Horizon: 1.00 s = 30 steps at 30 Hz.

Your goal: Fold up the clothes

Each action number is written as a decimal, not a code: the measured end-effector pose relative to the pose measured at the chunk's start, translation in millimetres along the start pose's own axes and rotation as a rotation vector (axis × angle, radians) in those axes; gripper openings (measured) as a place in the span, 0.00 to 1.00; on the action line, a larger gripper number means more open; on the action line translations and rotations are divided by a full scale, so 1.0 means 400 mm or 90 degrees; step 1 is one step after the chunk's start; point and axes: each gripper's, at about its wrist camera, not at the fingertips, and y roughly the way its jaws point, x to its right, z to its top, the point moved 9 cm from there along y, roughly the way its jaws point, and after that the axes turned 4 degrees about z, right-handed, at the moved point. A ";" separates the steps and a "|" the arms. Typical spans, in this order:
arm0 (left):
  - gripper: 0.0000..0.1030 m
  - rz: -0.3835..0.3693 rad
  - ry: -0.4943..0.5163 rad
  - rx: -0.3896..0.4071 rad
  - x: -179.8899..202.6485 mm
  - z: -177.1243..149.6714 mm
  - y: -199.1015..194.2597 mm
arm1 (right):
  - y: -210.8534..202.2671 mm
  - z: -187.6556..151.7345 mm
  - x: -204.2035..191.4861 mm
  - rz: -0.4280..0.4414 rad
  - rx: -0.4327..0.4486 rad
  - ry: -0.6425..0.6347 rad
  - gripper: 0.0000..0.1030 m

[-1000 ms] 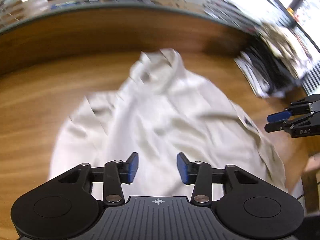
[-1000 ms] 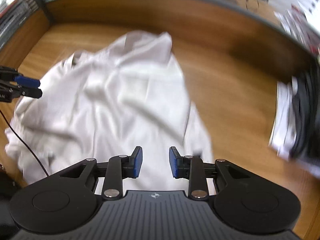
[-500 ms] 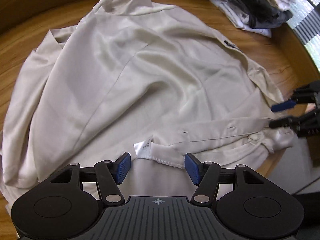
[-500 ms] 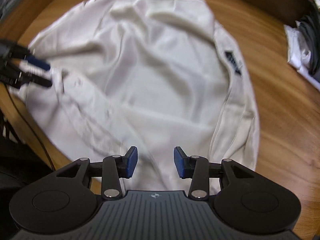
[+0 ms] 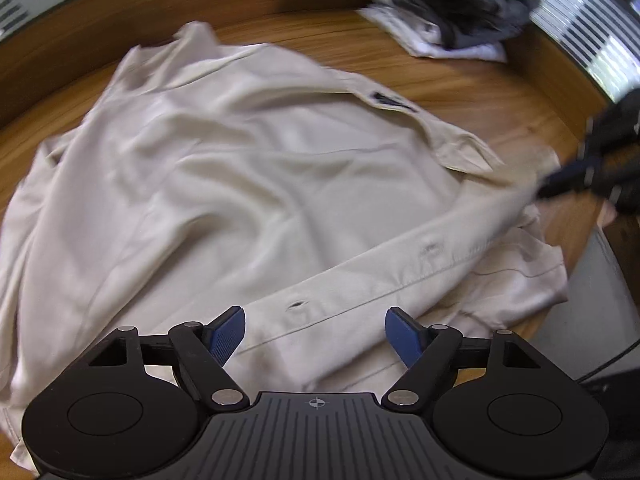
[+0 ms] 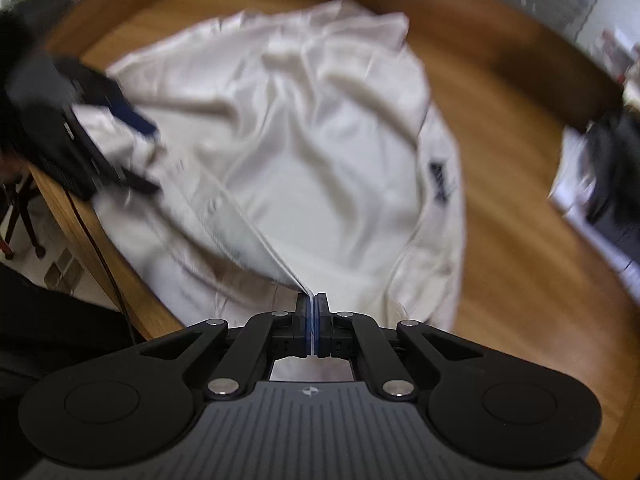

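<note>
Right wrist view: right gripper (image 6: pixel 311 322) jaws pinch the shirt (image 6: pixel 320 152) placket; left gripper (image 5: pixel 316 334) jaws gape.

shirt (image 5: pixel 248 184): cream woven cloth, smooth, slight sheen. table (image 5: pixel 472 92): wood grain, satin finish. left gripper (image 5: pixel 316 334): matt black plastic, blue pads (image 5: pixel 228 332), bare metal pins.

One cream button-up shirt (image 5: pixel 248 184) lies spread across one wooden desk (image 5: pixel 500 92), its placket showing two buttonholes (image 5: pixel 297 304) and its chest a single dark label (image 5: pixel 390 101). Two sets of tongs are in frame, the left tongs (image 5: pixel 316 334) and the right tongs (image 6: pixel 312 320), each with two blue-padded fingers. One pile of other clothes (image 5: pixel 452 24) sits at the far edge.
</note>
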 end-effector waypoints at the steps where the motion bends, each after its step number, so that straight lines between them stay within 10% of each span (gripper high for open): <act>1: 0.78 -0.007 0.011 0.006 0.021 0.011 0.004 | -0.023 0.011 0.009 0.000 0.011 -0.005 0.01; 13: 0.79 -0.035 0.082 -0.004 0.110 0.053 0.091 | -0.138 0.144 0.106 -0.019 0.079 -0.031 0.01; 17: 0.04 0.005 0.085 -0.006 0.053 0.060 0.106 | -0.136 0.206 0.144 -0.029 0.095 -0.026 0.01; 30: 0.03 0.159 -0.011 0.200 -0.259 0.410 -0.109 | -0.158 0.497 0.330 -0.127 0.207 0.003 0.01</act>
